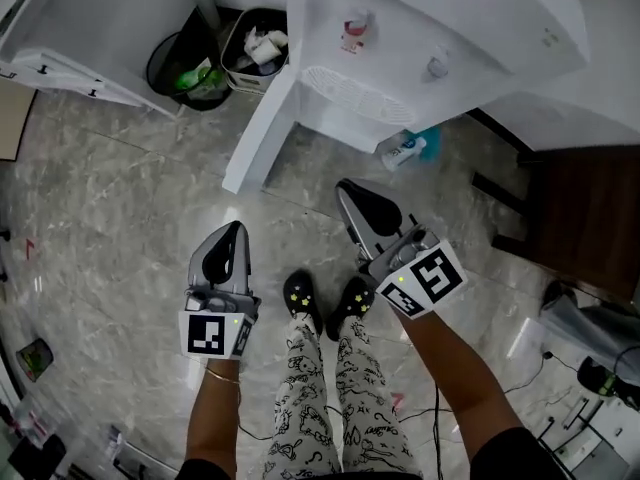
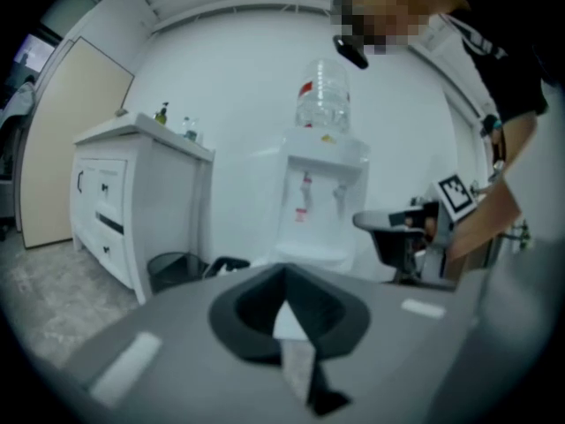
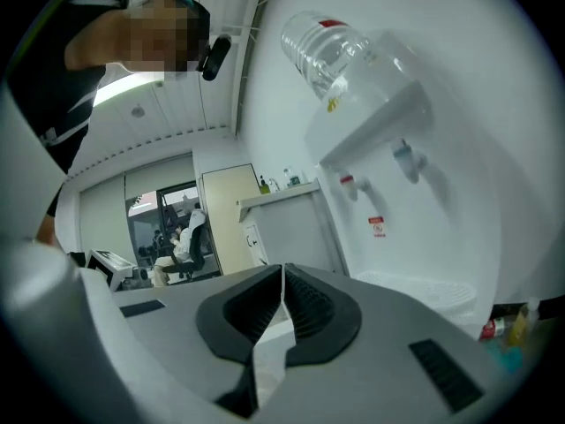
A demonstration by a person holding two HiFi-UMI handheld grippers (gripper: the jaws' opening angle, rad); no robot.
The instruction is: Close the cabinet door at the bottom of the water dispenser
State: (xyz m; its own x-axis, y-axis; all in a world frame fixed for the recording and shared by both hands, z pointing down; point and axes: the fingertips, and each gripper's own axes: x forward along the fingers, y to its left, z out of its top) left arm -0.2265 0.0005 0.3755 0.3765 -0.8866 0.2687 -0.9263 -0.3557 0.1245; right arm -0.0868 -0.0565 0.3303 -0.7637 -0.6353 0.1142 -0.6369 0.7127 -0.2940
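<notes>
Patterned trouser legs (image 1: 340, 408) and two bare forearms fill the bottom of the head view, with black shoes (image 1: 302, 298) planted on the marble floor (image 1: 120, 208). The left tongs (image 1: 237, 228) point forward over bare floor, clenched with tips meeting and nothing between them; their own view shows the dark pads (image 2: 305, 303) touching at the tip. The right tongs (image 1: 345, 186) sit a little further ahead, nearer the water dispenser (image 1: 400, 38), and are likewise pressed together and empty, the ribbed pads (image 3: 309, 303) closed on a thin seam. The dispenser stands straight ahead of the person, its cabinet door (image 1: 262, 128) swung out at the bottom and angled toward the left, apart from both tongs. Beside the door, in the opened lower compartment, a white and teal bottle (image 1: 405, 151) lies low. Left of the door stand a round black bin (image 1: 185, 68) and a second bin (image 1: 255, 48) holding crumpled rubbish, next to a white cabinet (image 1: 90, 28). From the left gripper view, a clear water bottle (image 2: 324, 95) tops the dispenser.
</notes>
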